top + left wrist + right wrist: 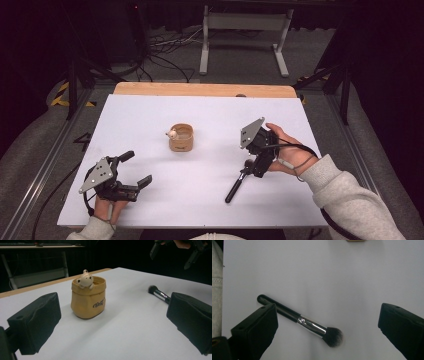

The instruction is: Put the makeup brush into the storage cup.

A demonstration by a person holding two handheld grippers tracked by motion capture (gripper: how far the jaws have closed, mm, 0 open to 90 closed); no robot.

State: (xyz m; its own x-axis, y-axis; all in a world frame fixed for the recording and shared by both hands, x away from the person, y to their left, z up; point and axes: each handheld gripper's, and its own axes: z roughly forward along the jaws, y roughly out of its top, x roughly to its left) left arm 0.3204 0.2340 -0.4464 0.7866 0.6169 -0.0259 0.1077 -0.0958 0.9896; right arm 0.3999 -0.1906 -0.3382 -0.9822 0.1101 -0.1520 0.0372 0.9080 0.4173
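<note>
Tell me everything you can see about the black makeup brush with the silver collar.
The black makeup brush with the silver collar lies flat on the white table, untouched. It has a slim glossy black handle, a shiny metal-looking collar and a rounded tuft of dark bristles. The open right gripper hangs above it, jaws either side. The tan cup stands apart from it.

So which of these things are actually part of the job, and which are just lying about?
Part of the job:
makeup brush, under the open right gripper
bear pot, faced by the open left gripper

Just lying about:
metal stand beyond the table
floor cables
</note>
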